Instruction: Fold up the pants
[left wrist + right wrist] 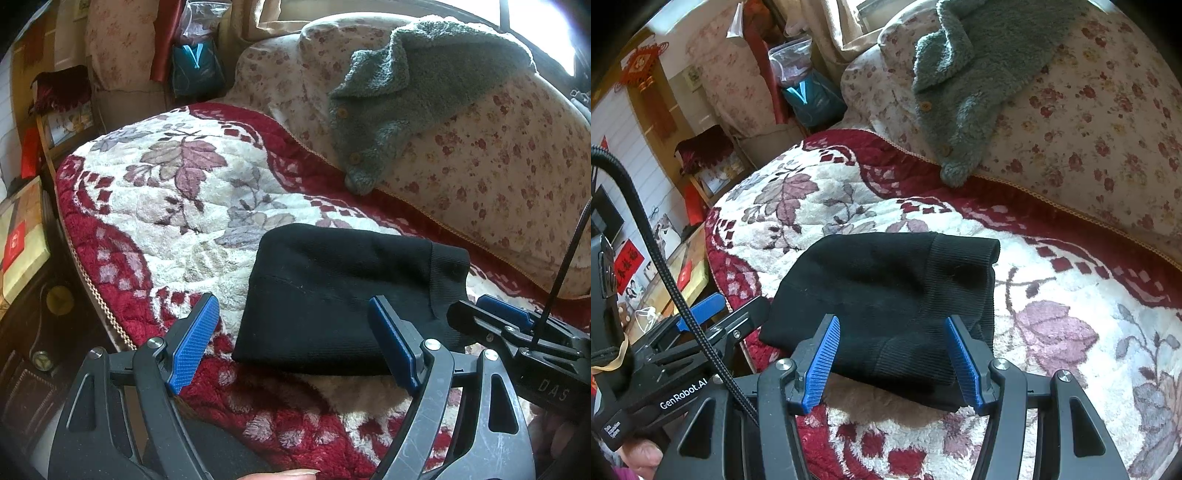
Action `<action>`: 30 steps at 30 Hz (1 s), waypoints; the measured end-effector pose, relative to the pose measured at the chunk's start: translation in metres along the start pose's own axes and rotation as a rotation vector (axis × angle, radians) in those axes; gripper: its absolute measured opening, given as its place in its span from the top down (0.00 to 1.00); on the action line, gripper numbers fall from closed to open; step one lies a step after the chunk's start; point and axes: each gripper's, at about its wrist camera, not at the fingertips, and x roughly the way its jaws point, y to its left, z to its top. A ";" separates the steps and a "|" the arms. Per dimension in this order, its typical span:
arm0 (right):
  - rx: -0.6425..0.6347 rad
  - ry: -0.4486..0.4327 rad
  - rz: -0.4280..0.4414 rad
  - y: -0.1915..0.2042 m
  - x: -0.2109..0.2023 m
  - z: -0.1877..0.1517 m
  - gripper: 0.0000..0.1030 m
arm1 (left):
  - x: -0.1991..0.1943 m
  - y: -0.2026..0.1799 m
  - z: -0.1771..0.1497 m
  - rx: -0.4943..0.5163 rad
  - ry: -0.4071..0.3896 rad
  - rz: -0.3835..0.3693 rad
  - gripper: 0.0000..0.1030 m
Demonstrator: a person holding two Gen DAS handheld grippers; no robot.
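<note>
From where I steer, my left gripper [291, 339] hangs with jaws spread wide and nothing between the pads, above the near left edge of the pants [343, 295]. The pants lie ahead of it and a little to its right, a black, compact bundle already folded down, resting on the blanket [155, 192] near its front edge. The bundle's long axis runs left to right, ribbed waistband at the right end. My right gripper [892, 358], likewise spread and empty, hovers over the near right part, the cloth showing between its fingers but untouched. I judge both about equally near, the right better lined up. Count: one pair of pants, two grippers, one grey fleece jacket [413, 85] on the floral quilt [498, 158] behind.
</note>
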 end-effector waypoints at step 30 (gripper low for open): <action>0.010 0.009 0.002 0.002 0.006 -0.001 0.43 | 0.006 -0.006 -0.006 0.002 0.009 0.001 0.19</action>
